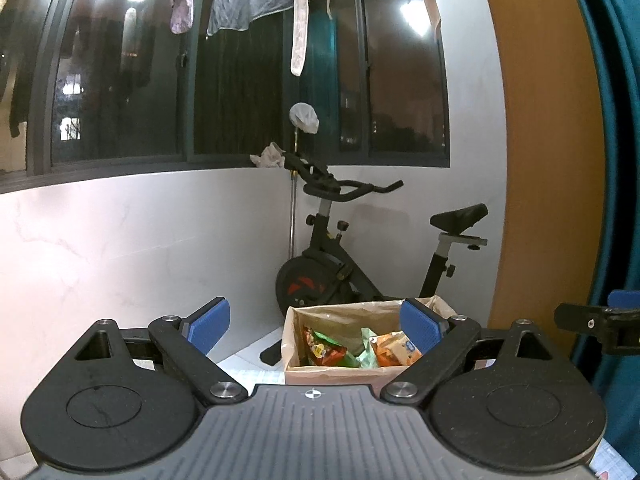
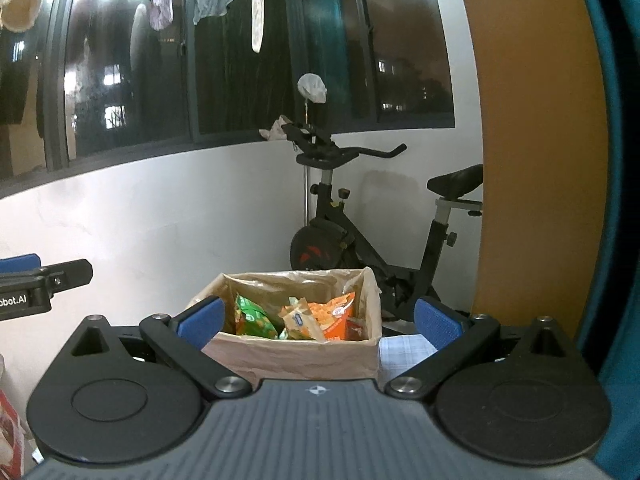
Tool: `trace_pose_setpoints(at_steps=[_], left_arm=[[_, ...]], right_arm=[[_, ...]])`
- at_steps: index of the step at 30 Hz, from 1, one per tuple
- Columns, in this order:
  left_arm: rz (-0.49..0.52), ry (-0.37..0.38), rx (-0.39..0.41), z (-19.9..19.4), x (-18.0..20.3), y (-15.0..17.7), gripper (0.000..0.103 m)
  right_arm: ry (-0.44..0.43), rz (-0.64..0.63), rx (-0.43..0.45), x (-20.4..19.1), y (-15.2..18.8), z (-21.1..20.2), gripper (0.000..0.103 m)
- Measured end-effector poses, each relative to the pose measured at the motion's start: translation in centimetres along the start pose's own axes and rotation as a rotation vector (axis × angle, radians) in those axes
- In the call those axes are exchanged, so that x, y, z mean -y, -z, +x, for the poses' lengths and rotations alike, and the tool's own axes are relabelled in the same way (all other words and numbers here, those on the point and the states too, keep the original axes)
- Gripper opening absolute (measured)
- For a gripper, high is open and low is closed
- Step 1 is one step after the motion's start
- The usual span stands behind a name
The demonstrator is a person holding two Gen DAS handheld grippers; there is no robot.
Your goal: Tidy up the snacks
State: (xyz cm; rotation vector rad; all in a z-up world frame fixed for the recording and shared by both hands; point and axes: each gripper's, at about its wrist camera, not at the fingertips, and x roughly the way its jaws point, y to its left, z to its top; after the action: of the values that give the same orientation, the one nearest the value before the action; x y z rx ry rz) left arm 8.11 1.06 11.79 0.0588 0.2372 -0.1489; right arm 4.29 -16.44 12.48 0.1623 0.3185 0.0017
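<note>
I hold my left tongs point(image 1: 316, 326) and right tongs point(image 2: 318, 322) level, side by side, both spread wide and empty. Ahead on the table sits a paper-lined box point(image 2: 296, 354) with snack packets point(image 2: 334, 316) inside — light, crinkly, slippery, I judge — best pinched at a packet's top edge, gently, since the contents may crush.

Tan box point(image 2: 304, 356) holds orange packet point(image 2: 338, 316) and green packet point(image 2: 254, 316)
</note>
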Motion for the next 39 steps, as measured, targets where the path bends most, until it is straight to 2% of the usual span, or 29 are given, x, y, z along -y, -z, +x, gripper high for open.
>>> trace_pose_setpoints(at_steps=[39], left_arm=[[-0.030, -0.009, 0.014, -0.61, -0.77, 0.39, 0.094]], right_arm=[[0.008, -0.025, 0.013, 0.49, -0.46, -0.83, 0.103]])
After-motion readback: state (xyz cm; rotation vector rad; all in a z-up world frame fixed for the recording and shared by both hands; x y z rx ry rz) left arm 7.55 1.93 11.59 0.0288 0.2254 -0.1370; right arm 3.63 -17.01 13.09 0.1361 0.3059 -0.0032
